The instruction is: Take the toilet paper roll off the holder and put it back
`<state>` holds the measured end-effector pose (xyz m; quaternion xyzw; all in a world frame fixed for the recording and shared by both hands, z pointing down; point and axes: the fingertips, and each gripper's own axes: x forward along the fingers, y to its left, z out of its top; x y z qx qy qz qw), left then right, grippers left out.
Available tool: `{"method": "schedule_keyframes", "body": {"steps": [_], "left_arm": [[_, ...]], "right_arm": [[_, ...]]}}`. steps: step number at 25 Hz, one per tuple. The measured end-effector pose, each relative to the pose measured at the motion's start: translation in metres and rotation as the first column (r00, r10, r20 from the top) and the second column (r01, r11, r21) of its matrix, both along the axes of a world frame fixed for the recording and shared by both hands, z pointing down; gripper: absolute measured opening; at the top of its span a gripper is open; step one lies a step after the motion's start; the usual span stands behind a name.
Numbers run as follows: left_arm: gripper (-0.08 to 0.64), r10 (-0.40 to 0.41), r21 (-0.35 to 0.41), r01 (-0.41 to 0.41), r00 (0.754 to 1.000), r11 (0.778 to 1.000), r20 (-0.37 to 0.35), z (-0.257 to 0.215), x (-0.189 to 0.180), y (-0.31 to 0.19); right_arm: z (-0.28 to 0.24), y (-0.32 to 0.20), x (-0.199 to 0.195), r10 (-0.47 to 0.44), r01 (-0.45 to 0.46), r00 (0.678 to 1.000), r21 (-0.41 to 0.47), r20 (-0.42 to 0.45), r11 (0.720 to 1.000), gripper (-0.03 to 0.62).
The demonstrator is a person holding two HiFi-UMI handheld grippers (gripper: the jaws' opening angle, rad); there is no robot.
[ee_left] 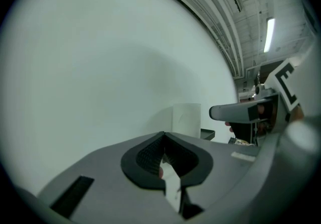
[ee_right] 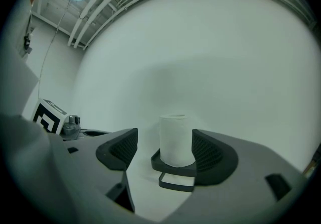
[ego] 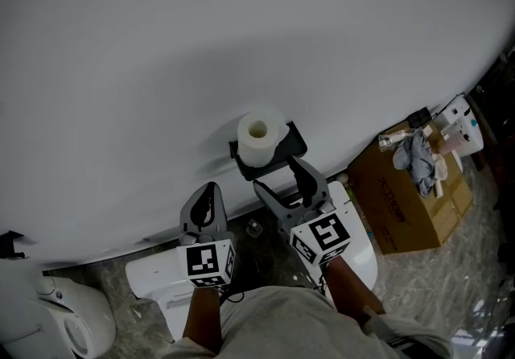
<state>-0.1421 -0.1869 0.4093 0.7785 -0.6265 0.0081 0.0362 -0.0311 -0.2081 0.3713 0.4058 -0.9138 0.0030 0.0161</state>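
Note:
A white toilet paper roll [ego: 257,138] stands upright on a black holder [ego: 291,142] fixed to the white wall. My right gripper [ego: 279,175] is just in front of the holder and is open, its jaws wide apart. In the right gripper view the roll [ee_right: 175,139] rises from the holder [ee_right: 173,169] in the gap of my right gripper [ee_right: 165,143], and no pad presses on it. My left gripper [ego: 211,191] hangs left of the holder, shut with nothing in it. In the left gripper view its jaws [ee_left: 163,156] meet, and the roll [ee_left: 186,119] shows beyond them.
A brown cardboard box [ego: 402,204] with a cloth and small items on top stands on the floor at the right. A white rounded fixture [ego: 68,317] sits at the lower left. A white unit [ego: 161,273] lies under the grippers.

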Motion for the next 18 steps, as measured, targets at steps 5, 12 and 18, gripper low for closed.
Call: {"method": "schedule_keyframes", "body": {"steps": [5, 12, 18], "left_arm": [[0.009, 0.011, 0.003, -0.011, 1.000, 1.000, -0.001, 0.002, -0.009, -0.013], [0.009, 0.062, 0.002, -0.062, 0.998, 0.998, 0.000, 0.001, -0.011, -0.028], [0.009, 0.102, 0.008, -0.102, 0.995, 0.995, 0.005, 0.002, -0.017, -0.035]], "right_arm": [[0.004, -0.013, -0.008, 0.019, -0.019, 1.000, -0.007, -0.006, 1.000, 0.314], [0.010, -0.029, -0.013, 0.065, -0.067, 0.997, -0.039, -0.039, 0.997, 0.314], [0.011, -0.040, -0.018, 0.104, -0.105, 0.994, -0.035, -0.045, 0.994, 0.318]]}}
